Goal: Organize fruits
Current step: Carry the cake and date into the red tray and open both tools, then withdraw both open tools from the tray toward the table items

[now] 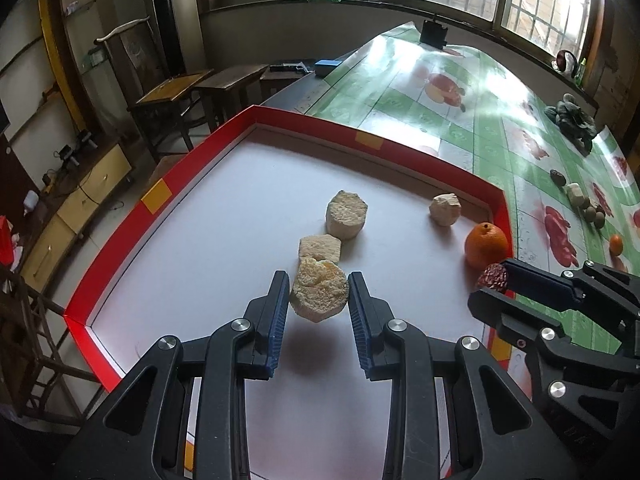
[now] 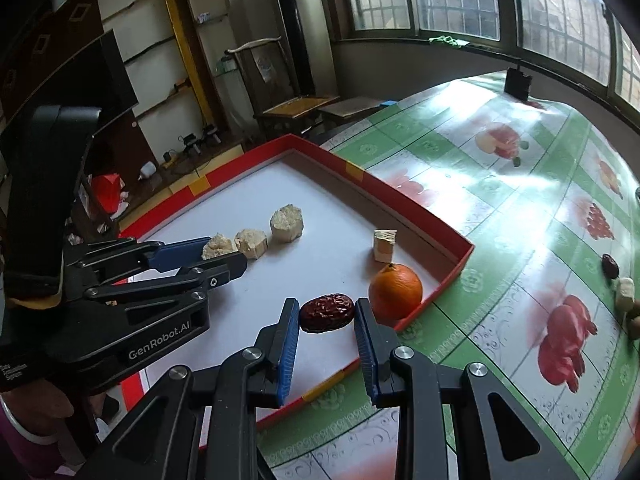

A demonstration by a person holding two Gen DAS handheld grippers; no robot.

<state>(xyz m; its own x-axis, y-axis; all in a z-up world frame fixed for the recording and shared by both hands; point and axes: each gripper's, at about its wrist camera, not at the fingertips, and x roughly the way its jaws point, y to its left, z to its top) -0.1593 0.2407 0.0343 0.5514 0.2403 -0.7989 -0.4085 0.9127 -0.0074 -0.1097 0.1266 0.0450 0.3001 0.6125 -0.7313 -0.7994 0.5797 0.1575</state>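
Step in hand: placing, as judged. Both grippers carry a piece over the red tray point(image 1: 160, 196), which sits on the bench point(image 1: 460, 120).
Left gripper point(image 1: 319, 294): narrow, clamped on a pale crumbly chunk point(image 1: 320, 294); pads press both its sides. A shadow beneath suggests it hangs clear of the tray floor.
Right gripper point(image 2: 327, 314): narrow, clamped on a red date point(image 2: 327, 313), pads against both its ends.
Tray contents: two more pale chunks point(image 1: 320, 247) point(image 1: 347, 215) in a row just beyond the held one; a fourth pale piece point(image 1: 445, 209) near the far right wall; an orange point(image 1: 486, 245) in the right corner.
Date position: just beside the orange, on its near side, above the tray floor as far as can be told.
Loose items: several small pieces point(image 1: 580, 200) lie on the bench, well apart from the tray, not yet sorted.
Next move, left: lower the chunk to extend the row, then release.
Next move, right: set the date down clear of the orange, then release.
Pose: both grippers slope steeply downward into the tray, side by side, well apart.
Risk: the crumbly chunk may shed on release.
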